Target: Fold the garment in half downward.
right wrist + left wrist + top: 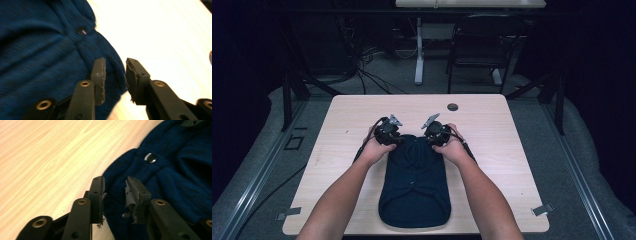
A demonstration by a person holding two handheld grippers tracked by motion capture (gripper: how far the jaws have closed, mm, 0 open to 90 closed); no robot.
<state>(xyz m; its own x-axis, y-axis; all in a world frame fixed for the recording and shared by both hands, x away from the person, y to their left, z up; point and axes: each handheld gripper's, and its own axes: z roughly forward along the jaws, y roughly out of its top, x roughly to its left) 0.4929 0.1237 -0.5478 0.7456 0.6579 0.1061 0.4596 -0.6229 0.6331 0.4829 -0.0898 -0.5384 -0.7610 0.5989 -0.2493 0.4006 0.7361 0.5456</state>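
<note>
Both grippers, left and right, are hovering half open, gripping nothing, at the far edge of the sweater lying mid-table, and I'm risking pinching only one layer.

table: wooden | grommet: far edge | chair: beyond table

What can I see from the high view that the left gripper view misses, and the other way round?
The high view alone takes in the whole light wooden table, both forearms, both grippers, left and right, and the dark round grommet near the far edge. The left gripper view alone shows a shiny round button and that gripper's parted jaws astride the fabric's edge. Both show the dark blue knitted garment on the wood.
</note>
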